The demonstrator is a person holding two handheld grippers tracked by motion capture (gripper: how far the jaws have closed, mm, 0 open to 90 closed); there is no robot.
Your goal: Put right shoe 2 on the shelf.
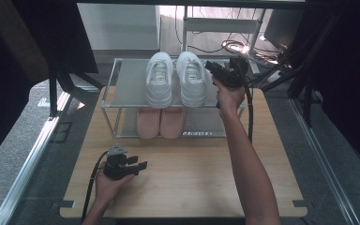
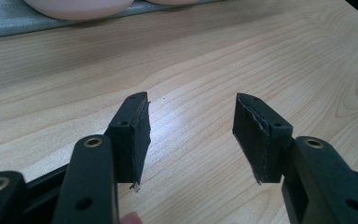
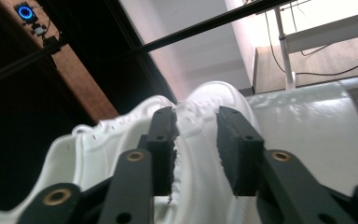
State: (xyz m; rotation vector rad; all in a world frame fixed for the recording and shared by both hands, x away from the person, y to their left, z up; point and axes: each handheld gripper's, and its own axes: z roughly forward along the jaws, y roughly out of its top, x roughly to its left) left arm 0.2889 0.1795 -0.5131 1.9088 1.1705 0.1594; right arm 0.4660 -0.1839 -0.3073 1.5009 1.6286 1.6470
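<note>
Two white sneakers stand side by side on the top shelf of a metal shoe rack (image 1: 126, 89), the left one (image 1: 159, 79) and the right one (image 1: 191, 79). My right gripper (image 1: 211, 65) is held at the right sneaker's outer side. In the right gripper view its jaws stand partly apart (image 3: 196, 112); the white sneaker (image 3: 200, 100) shows in the gap, and I see no pad pressing on it. My left gripper (image 1: 140, 165) rests on the wooden table (image 1: 192, 173), open and empty (image 2: 191, 100).
A pair of pink slippers (image 1: 160, 123) sits on the rack's lower shelf, and their toes (image 2: 79, 7) show in the left gripper view. Cables and a metal frame (image 1: 234, 47) lie behind the rack. Dark curtains hang at both sides.
</note>
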